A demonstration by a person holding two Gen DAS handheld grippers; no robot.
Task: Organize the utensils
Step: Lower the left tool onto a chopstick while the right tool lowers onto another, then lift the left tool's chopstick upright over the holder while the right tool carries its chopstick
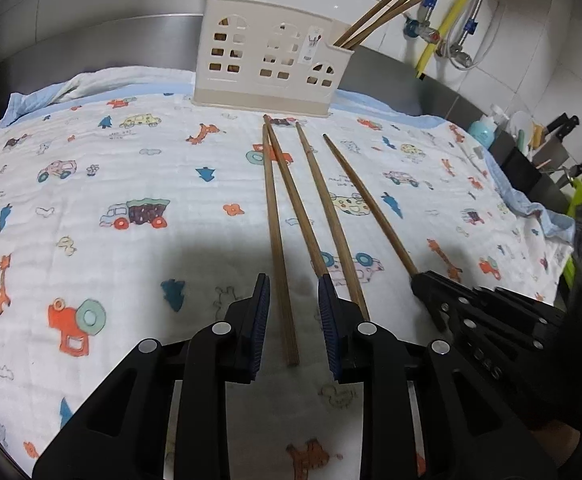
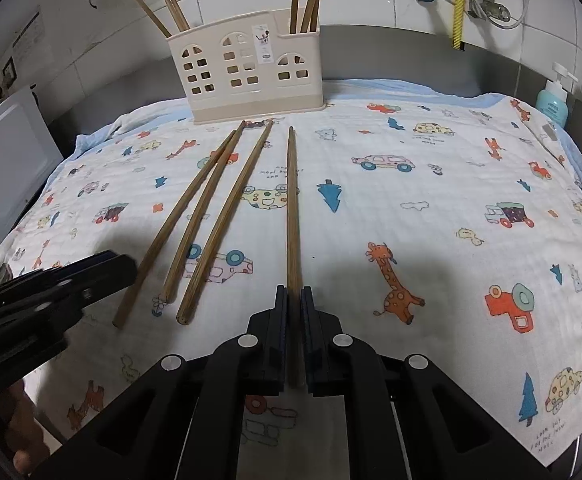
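Note:
Several brown wooden chopsticks lie side by side on a cartoon-print cloth (image 1: 131, 184), pointing at a cream utensil holder (image 1: 267, 64) (image 2: 247, 72) that has more chopsticks standing in it. My left gripper (image 1: 294, 280) is open and low over the cloth. The leftmost chopstick (image 1: 277, 248) runs through the gap between its blue pads, and neither pad touches it. The neighbouring chopstick (image 1: 299, 208) ends at the right finger. My right gripper (image 2: 294, 291) is shut on the near end of the rightmost chopstick (image 2: 292, 208), which rests on the cloth. The right gripper (image 1: 423, 280) shows in the left wrist view, and the left gripper (image 2: 123, 268) in the right wrist view.
The cloth covers a steel counter against a tiled wall. To the right stand a blue soap bottle (image 1: 483, 130) (image 2: 553, 100) and a knife block (image 1: 551, 148). Pipes and a yellow hose (image 1: 451, 20) hang on the wall. A white appliance (image 2: 7, 160) stands at the left.

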